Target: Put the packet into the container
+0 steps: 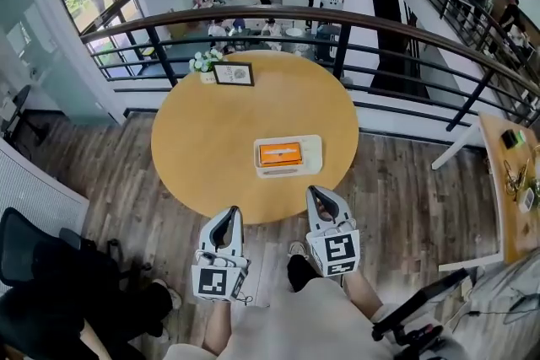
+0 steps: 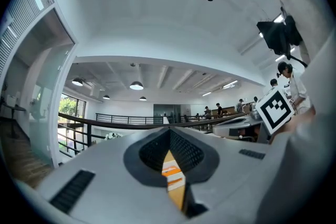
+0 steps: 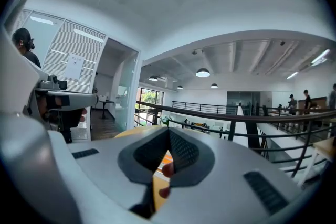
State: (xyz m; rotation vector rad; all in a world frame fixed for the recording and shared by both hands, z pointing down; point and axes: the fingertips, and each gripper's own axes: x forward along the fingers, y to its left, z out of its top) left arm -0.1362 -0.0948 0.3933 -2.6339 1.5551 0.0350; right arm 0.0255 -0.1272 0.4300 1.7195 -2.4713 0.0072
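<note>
The packet (image 1: 280,153) lies flat inside the container (image 1: 314,149), which sits on the counter (image 1: 202,139) a little right of its middle, so the placing step looks done and nothing seems left but to confirm it. The left tool (image 1: 233,212) and right tool (image 1: 314,191) both hover at the counter's near edge, well short of the container, each with its jaws closed tip to tip and holding nothing; each tool's own view shows only a sliver of counter and orange packet behind the meeting tips. If the packet needed reseating, the next move would call for one tool to open and reach forward over the bare top. That path is open: the frame (image 1: 234,73) and flowers (image 1: 205,60) stand at the far edge, by the railing (image 1: 380,21). The chair (image 1: 34,257) crowds the left side.
</note>
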